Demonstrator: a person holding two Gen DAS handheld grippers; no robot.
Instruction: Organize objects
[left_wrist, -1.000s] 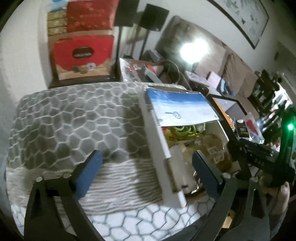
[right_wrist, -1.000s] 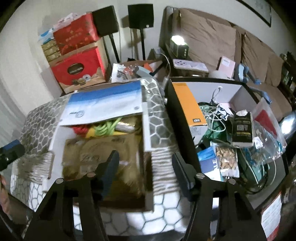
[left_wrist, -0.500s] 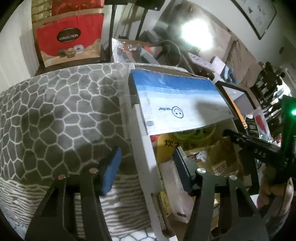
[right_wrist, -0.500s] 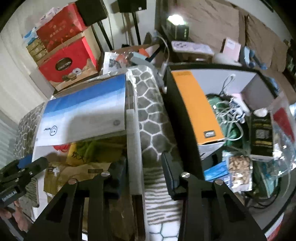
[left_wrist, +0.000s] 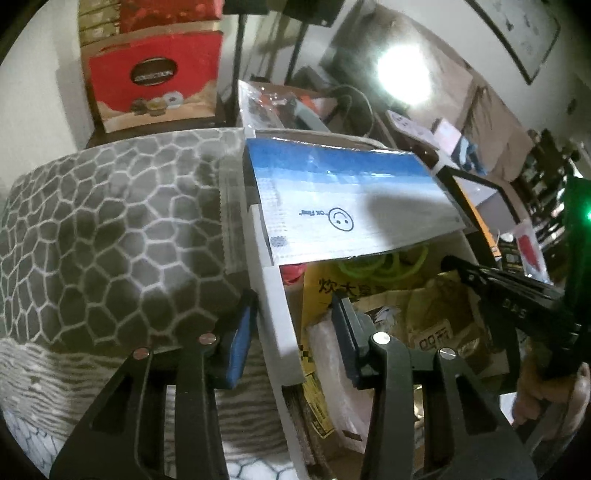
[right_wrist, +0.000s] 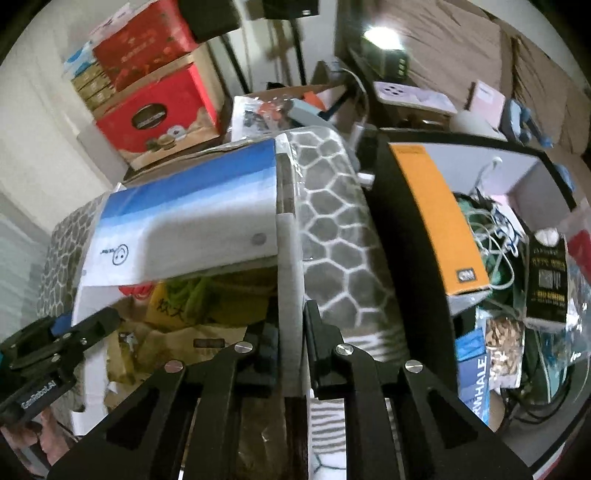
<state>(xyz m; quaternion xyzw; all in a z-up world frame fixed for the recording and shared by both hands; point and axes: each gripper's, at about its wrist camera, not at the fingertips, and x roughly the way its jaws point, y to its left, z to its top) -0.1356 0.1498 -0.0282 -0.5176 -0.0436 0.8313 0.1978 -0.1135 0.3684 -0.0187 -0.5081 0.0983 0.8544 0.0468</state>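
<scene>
A white box (left_wrist: 275, 306) full of packets sits on a grey honeycomb-patterned cloth (left_wrist: 110, 236). A blue-and-white mailer (left_wrist: 347, 206) lies across its far end. My left gripper (left_wrist: 291, 332) straddles the box's left wall; its jaws are still a little apart, with a gap on the inner side. My right gripper (right_wrist: 290, 339) is shut on the box's right wall (right_wrist: 290, 258). The mailer (right_wrist: 192, 221) and brown and yellow packets (right_wrist: 192, 314) show in the right wrist view. Each gripper appears in the other's view.
Red gift boxes (left_wrist: 151, 77) stand at the back left. A black bin (right_wrist: 476, 258) with an orange box, cables and snack bags stands right of the cloth. A sofa and a bright lamp (left_wrist: 404, 74) are behind.
Both grippers moved forward onto the box's side walls and closed in. The right one has clamped the right wall; the left one's jaws have narrowed around the left wall.
</scene>
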